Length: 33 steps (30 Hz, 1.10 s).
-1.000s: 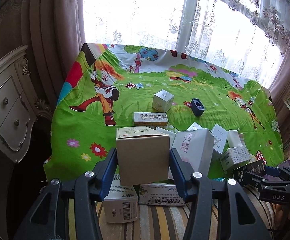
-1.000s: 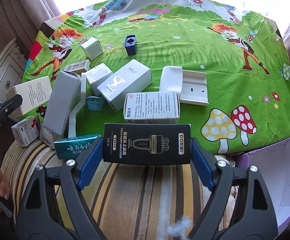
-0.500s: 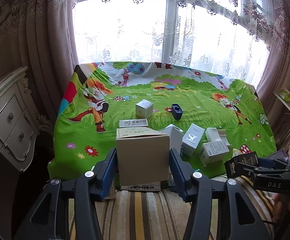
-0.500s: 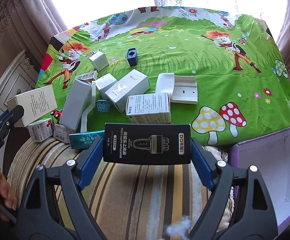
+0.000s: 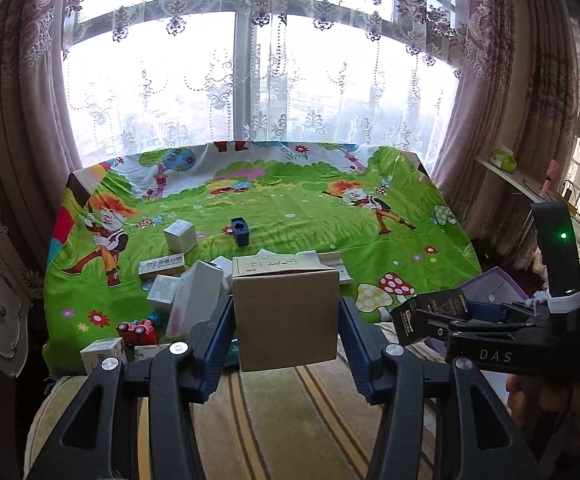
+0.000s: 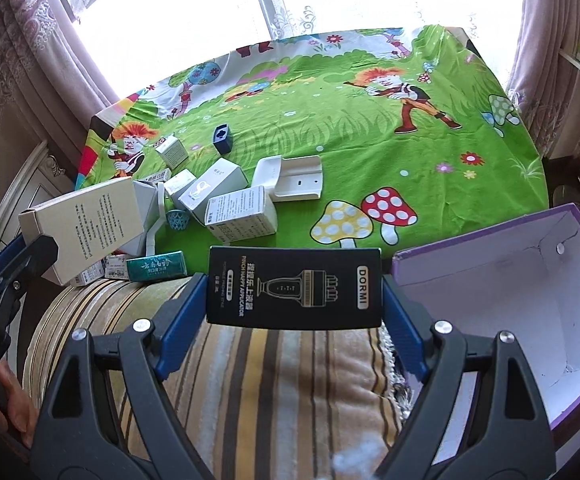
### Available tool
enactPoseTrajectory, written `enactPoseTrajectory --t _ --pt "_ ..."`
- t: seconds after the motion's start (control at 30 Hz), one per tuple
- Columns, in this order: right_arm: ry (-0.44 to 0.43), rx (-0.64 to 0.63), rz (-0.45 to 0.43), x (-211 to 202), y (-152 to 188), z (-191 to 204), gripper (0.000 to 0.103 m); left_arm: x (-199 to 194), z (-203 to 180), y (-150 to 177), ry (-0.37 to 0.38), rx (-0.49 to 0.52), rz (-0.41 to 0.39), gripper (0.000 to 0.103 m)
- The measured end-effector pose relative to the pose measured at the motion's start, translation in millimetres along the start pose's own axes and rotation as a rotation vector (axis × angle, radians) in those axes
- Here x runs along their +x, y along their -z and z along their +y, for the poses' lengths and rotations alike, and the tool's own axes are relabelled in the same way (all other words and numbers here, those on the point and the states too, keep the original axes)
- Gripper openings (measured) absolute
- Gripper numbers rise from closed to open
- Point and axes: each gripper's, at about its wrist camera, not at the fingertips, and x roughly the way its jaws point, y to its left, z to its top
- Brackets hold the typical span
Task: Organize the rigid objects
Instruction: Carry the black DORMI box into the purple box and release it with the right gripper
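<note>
The right hand-held gripper (image 6: 293,292) clamps the black box (image 6: 293,288), long axis crosswise. The purple bin (image 6: 529,280) lies just right, probably its destination. The left hand-held gripper (image 5: 286,320), farther off, grips a brown carton (image 5: 286,320).

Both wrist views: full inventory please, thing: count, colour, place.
tan carton: 1, brown, in left gripper's grip, off the table
DORMI box: 1, black, in right gripper's grip, above striped cushion
storage box: 1, purple outside, white inside, open, right of cushion
small cartons: several, mostly white, clustered at table's near-left
teal box: 1, green, table's near edge
white tray: 1, white, right of cluster
navy holder: 1, dark blue, mid-table
toy car: 1, red, near-left edge
tablecloth: 1, green cartoon print
left gripper: shut
right gripper: shut
</note>
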Motion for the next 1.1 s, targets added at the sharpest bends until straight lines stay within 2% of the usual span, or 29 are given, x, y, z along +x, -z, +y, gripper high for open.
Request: enactPoseTrajectory --t 0.3,0.43,0.7,0.77,0.83,0.9,1.1 --pt "0.099 0.075 -0.070 -41 10 -46 0.086 -15 -56 4 0.202 0.022 0.025 0.053" --pt "0.142 0.086 -0.085 -55 12 -62 0.086 -16 -78 4 0.269 0.046 0.035 0.053" --pt "0.218 0.153 -0.080 -71 25 -101 0.086 3 -114 13 0.417 0.060 0.127 0.053" --pt "0.234 0.169 -0.079 -73 27 -109 0.086 10 -118 15 0.433 0.056 0.147 0.054" --pt "0.241 0.191 -0.077 -75 28 -117 0.086 16 -122 15 0.451 0.055 0.170 0.062" --pt "0.240 0.196 -0.071 -76 28 -121 0.087 17 -120 16 0.446 0.045 0.174 0.076" --pt "0.228 0.199 -0.065 -76 30 -124 0.087 14 -113 17 0.435 0.032 0.172 0.077"
